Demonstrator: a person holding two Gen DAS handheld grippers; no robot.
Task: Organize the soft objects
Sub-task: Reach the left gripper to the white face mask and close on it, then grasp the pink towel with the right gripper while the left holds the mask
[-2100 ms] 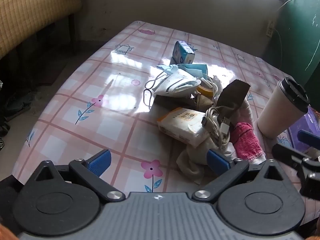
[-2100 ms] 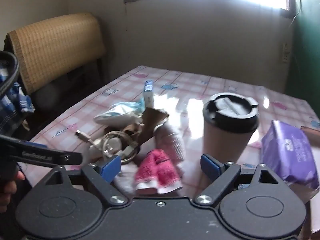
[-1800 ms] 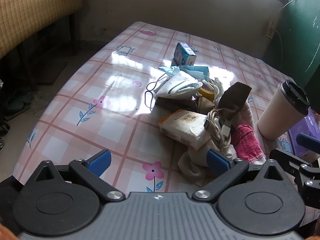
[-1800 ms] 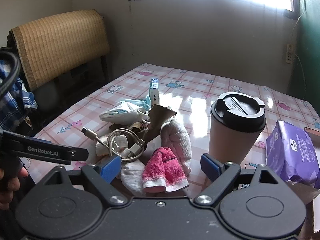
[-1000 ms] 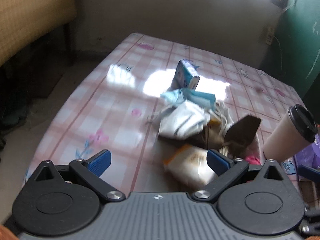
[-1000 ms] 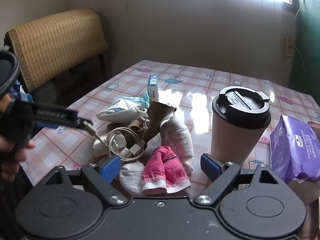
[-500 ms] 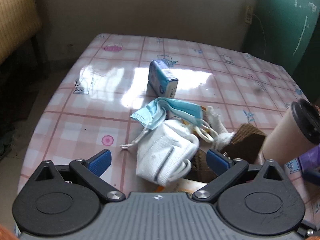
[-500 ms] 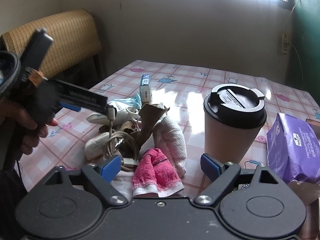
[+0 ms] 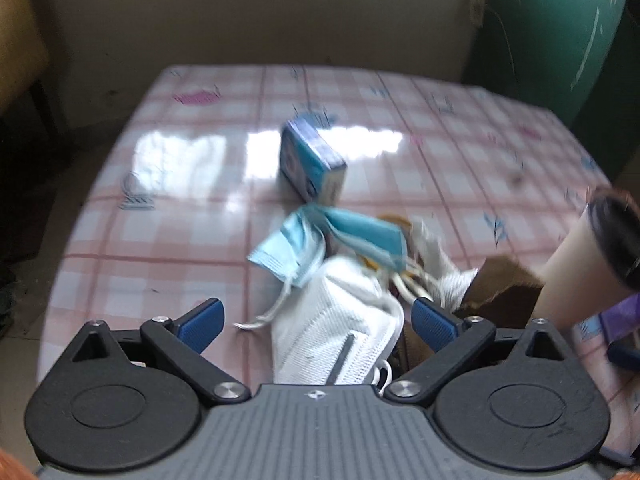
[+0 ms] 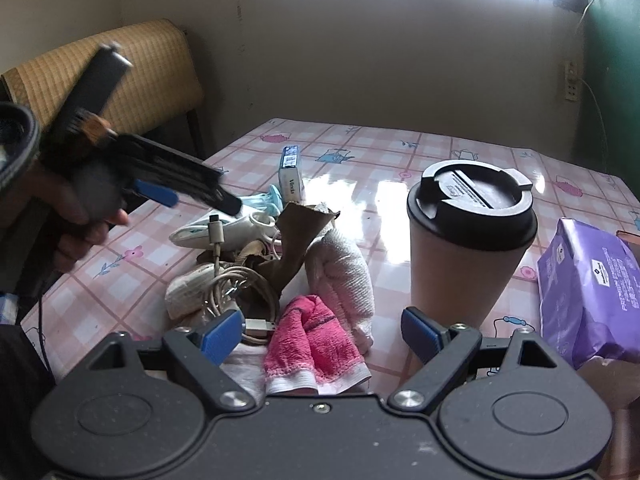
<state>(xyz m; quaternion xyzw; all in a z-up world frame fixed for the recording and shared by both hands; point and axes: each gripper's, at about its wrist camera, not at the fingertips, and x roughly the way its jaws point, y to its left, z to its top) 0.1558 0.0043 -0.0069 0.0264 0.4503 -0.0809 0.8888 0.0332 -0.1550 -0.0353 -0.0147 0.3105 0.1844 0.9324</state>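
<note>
A heap of soft things lies on the pink checked table (image 9: 168, 216). In the left wrist view a white cup mask (image 9: 340, 332) sits between the spread fingers of my left gripper (image 9: 316, 320), which is open; a blue surgical mask (image 9: 320, 240) lies just beyond it. In the right wrist view my right gripper (image 10: 320, 334) is open low over a pink towel (image 10: 312, 344), with a pale rolled towel (image 10: 344, 276) behind it. The left gripper (image 10: 200, 200), held by a hand, hovers over the white mask (image 10: 224, 232).
A lidded paper cup (image 10: 468, 240) stands right of the heap, beside a purple packet (image 10: 588, 288). A coiled cable (image 10: 232, 292), a brown cloth (image 10: 296, 240) and a small blue box (image 9: 312, 168) are in or behind the heap. A woven chair (image 10: 120, 76) stands far left.
My left gripper has moved forward and down over the heap, so the white mask now lies between its fingers. The right gripper has barely moved. Both stay open.
</note>
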